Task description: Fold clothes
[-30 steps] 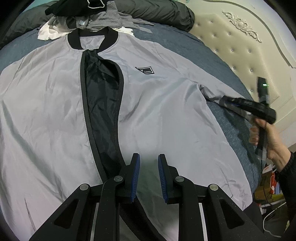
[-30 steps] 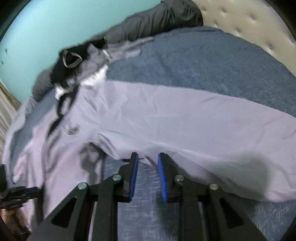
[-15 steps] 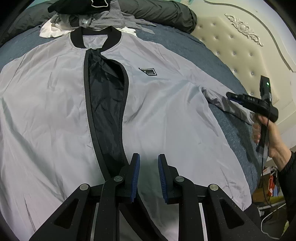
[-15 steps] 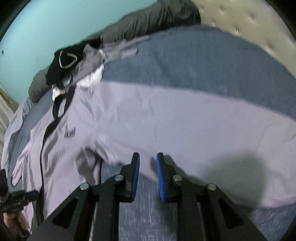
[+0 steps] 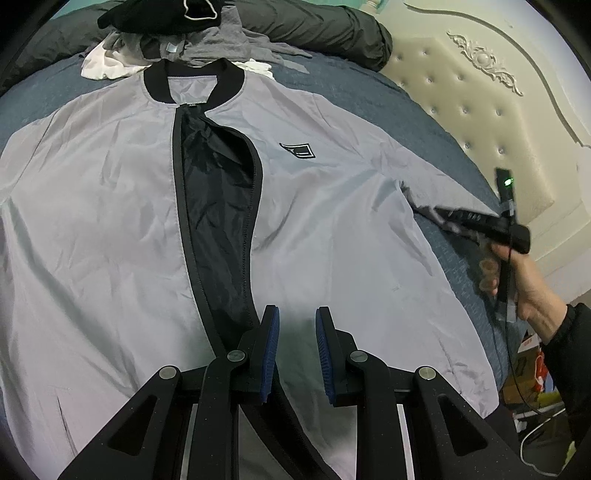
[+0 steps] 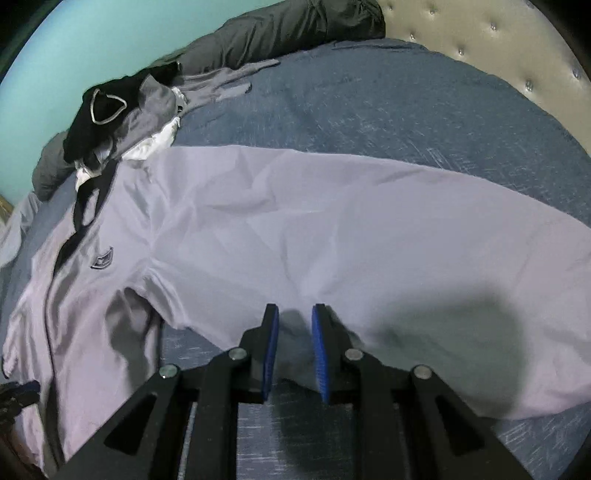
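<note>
Grey jacket [image 5: 332,229] spread flat on bed [image 5: 413,110], cuffs cut off. Left gripper [image 5: 297,314] slightly spread, empty, above hem. Right gripper [image 6: 293,312] slightly spread over sleeve [image 6: 369,240]; contact unclear.

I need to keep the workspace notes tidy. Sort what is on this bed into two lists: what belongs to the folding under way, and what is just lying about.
In the job:
- grey jacket, spread flat, front unzipped
- its sleeve, stretched out over the blue bedspread
- left gripper
- right gripper

Lying about:
- heap of black, grey and white clothes by the collar
- dark rolled bedding
- padded headboard
</note>
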